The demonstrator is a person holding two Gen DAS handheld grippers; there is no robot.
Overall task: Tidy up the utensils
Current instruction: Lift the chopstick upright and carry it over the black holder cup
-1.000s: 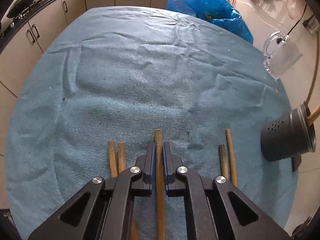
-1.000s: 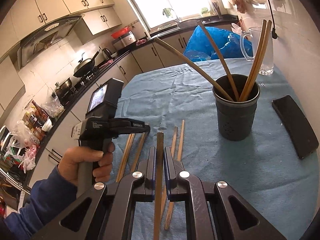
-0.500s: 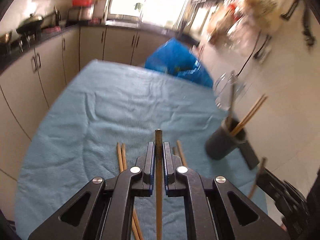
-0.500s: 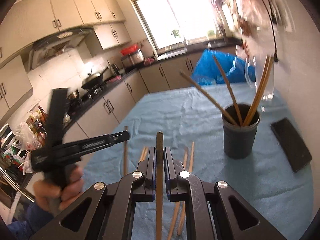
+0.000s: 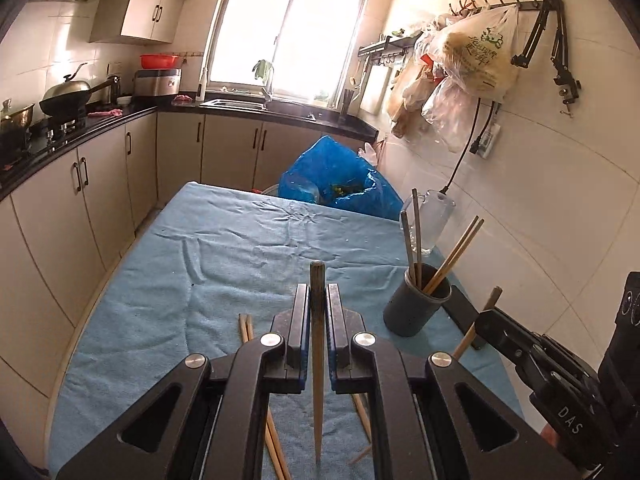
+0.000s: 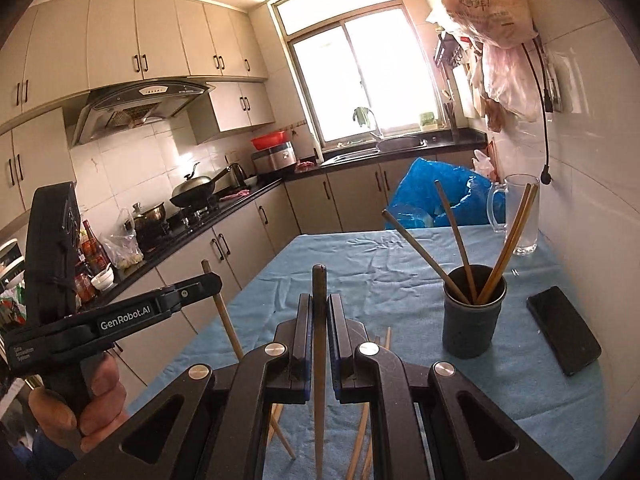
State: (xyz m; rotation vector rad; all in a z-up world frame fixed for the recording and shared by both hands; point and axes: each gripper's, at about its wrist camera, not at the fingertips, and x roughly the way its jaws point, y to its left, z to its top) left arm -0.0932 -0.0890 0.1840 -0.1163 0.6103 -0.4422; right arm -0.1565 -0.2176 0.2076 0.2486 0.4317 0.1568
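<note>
To the left of the dark utensil cup (image 6: pixel 473 322), the person's hand (image 6: pixel 76 400) holds the left gripper (image 6: pixel 212 280) above the table's edge, and its jaws are clenched on one wooden chopstick (image 6: pixel 226 320) that hangs slanted down from them. Under it, some loose chopsticks (image 5: pixel 246 326) lie on the blue towel (image 5: pixel 224 280), well to the left of the cup and nearer to the camera. More to the middle, the right gripper (image 6: pixel 319 320) is also clenched, grasping a second chopstick (image 6: pixel 319 380) between its blue pads; it points toward the table, left of the cup and above the towel. The cup itself stands upright on the towel and holds four chopsticks (image 6: pixel 516 236), which lean apart against its rim. Behind the cup stands an empty glass mug (image 6: pixel 520 216), close to the wall. Just to the right of the cup, a black phone (image 6: pixel 564 330) lies flat on the towel.
</note>
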